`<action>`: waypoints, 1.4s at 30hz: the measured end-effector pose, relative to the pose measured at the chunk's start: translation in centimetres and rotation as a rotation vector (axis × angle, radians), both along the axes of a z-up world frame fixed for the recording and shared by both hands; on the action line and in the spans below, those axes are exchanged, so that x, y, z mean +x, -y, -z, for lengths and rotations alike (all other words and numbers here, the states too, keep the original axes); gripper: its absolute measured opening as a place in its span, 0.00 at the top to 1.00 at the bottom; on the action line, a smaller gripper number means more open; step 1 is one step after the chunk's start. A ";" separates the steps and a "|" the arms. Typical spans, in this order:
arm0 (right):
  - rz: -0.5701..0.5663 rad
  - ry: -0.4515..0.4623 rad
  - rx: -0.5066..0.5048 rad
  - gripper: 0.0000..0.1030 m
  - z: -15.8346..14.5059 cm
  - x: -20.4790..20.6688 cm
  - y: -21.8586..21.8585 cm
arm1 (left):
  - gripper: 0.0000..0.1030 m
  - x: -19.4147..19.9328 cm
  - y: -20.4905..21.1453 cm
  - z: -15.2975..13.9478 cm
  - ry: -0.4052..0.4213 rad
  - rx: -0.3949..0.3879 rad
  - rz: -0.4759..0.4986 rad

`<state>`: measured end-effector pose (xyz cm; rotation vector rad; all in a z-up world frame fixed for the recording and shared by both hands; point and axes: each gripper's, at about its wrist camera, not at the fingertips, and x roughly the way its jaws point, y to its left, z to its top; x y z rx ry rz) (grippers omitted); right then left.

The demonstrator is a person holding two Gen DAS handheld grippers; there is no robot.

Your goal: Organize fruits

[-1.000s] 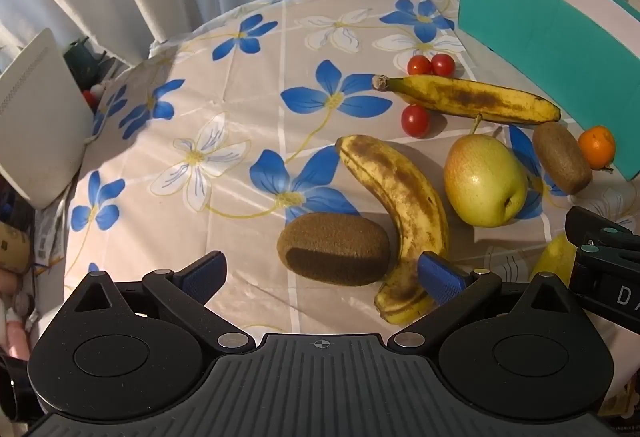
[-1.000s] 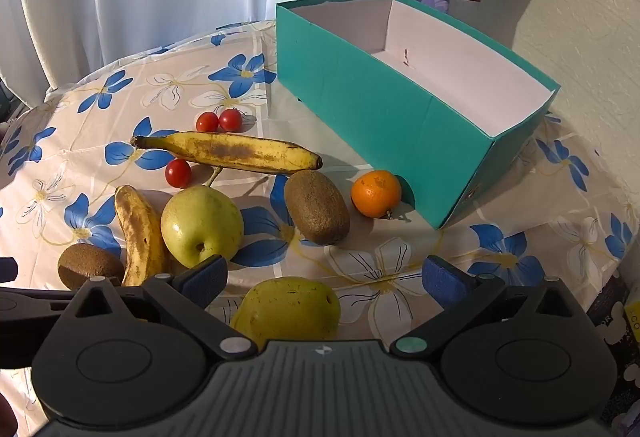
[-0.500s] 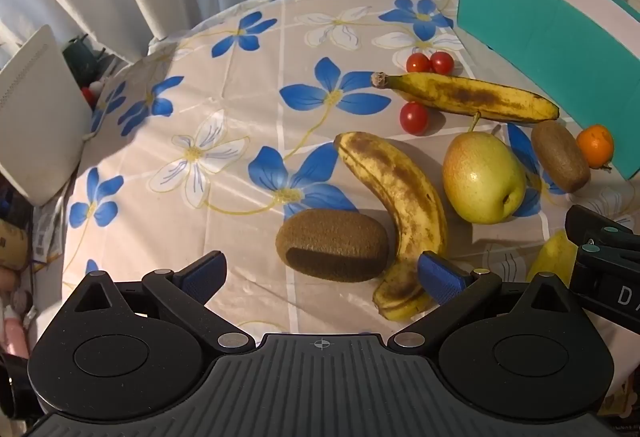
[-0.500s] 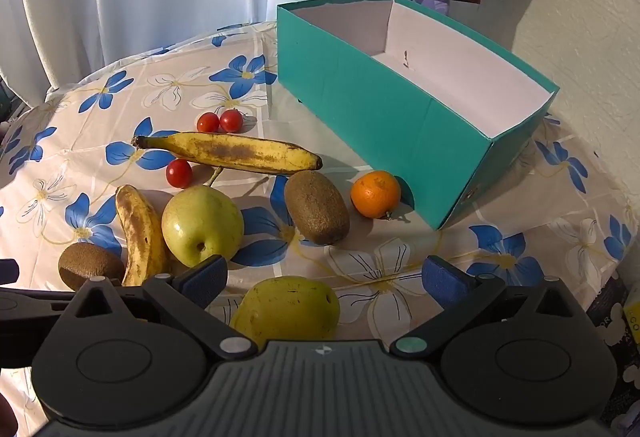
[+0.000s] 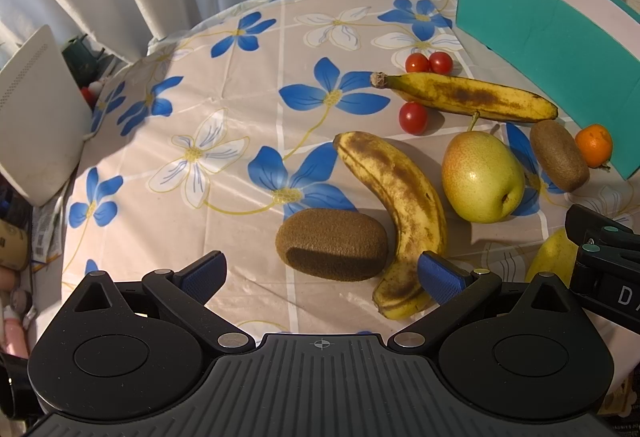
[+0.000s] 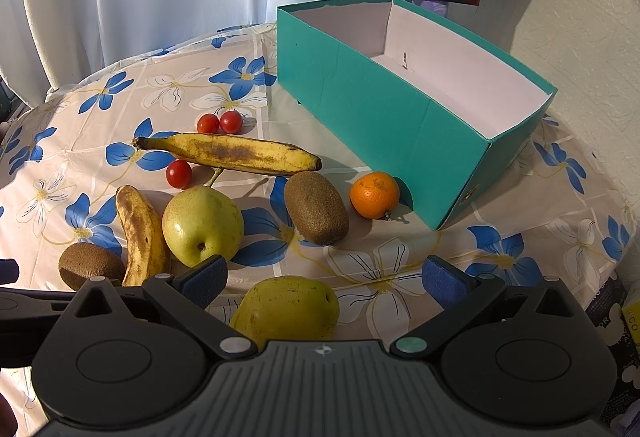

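Only legible text | "D" on right hand-held gripper [image 5: 600,257] | rest blurred

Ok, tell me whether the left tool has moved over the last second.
Yes, slightly. In the left wrist view the near kiwi and the box sit a little higher and further left than before, so the left tool drifted a bit back and rightward.

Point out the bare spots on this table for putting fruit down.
Free: the cloth left of the near kiwi and spotted banana; the patch right of the orange, in front of the teal box. Crowded: between the bananas, pear and tomatoes.
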<state>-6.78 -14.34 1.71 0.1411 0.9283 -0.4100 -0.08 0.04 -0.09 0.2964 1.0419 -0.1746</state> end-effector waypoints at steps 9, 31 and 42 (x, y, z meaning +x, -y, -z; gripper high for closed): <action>0.000 0.002 -0.002 0.00 -0.1 0.0 0.2 | 0.00 0.0 0.0 0.0 0.000 -0.001 -0.001; 0.000 0.004 -0.006 0.00 0.0 0.1 0.2 | 0.00 0.0 0.0 0.0 -0.002 -0.003 0.000; 0.001 0.005 -0.006 0.00 0.0 0.0 0.2 | 0.00 0.0 0.0 0.0 -0.001 -0.005 0.000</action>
